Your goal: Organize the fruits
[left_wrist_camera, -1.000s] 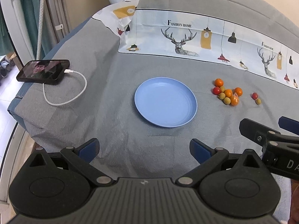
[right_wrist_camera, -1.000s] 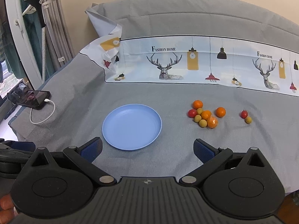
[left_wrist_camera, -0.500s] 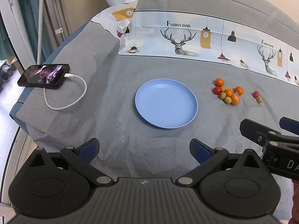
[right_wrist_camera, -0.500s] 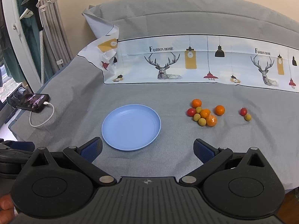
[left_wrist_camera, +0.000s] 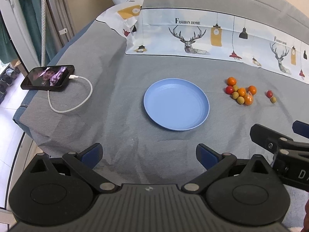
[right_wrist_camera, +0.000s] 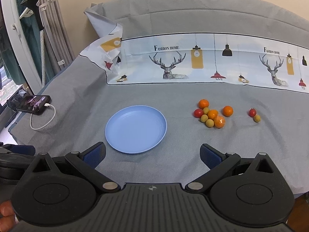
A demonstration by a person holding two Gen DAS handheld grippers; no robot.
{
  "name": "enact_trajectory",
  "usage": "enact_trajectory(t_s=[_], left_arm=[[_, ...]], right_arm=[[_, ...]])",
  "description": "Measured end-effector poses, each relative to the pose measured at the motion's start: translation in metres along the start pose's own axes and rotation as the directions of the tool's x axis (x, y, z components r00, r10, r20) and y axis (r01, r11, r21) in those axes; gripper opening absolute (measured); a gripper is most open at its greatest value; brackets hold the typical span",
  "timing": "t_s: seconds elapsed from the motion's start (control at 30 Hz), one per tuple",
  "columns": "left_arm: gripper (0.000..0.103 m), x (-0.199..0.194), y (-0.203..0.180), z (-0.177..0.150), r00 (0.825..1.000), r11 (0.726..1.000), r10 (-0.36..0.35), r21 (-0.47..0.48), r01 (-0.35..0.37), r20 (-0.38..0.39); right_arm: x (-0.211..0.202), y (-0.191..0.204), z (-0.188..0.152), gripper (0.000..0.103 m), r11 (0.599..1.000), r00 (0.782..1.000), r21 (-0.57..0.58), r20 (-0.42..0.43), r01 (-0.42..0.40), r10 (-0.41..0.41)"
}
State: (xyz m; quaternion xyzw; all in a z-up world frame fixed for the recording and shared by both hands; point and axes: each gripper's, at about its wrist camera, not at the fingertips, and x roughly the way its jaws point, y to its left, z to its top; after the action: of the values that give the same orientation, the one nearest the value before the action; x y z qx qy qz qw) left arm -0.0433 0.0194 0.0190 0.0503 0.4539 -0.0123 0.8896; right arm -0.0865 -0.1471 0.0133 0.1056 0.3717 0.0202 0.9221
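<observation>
Grey cloth – blue plate, fruit pile beside, both tools spread wide.

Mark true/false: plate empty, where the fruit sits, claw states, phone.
1. The plate is empty. True.
2. The fruit cluster lies left of the plate. False: it lies right of the plate, on the grey cloth.
3. Both the left claw and the right claw are open and hold nothing. True.
4. A red tomato and a small green fruit sit apart from the cluster, further right. True.
5. The phone is unplugged. False: a white cable is plugged into it.
6. One orange is on the plate. False: all the fruit is on the cloth.
</observation>
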Motion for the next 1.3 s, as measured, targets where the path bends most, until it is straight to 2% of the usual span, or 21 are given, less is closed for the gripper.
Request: enact_trajectory(t_s=[1.3], left_arm=[[0.103, -0.009, 0.008, -0.007, 0.999, 1.000, 0.030, -0.006, -0.030, 0.028]], right_arm=[[0.002, 0.011, -0.008, 0.103, 1.000, 1.000, 0.004, -0.008, -0.007, 0.007]])
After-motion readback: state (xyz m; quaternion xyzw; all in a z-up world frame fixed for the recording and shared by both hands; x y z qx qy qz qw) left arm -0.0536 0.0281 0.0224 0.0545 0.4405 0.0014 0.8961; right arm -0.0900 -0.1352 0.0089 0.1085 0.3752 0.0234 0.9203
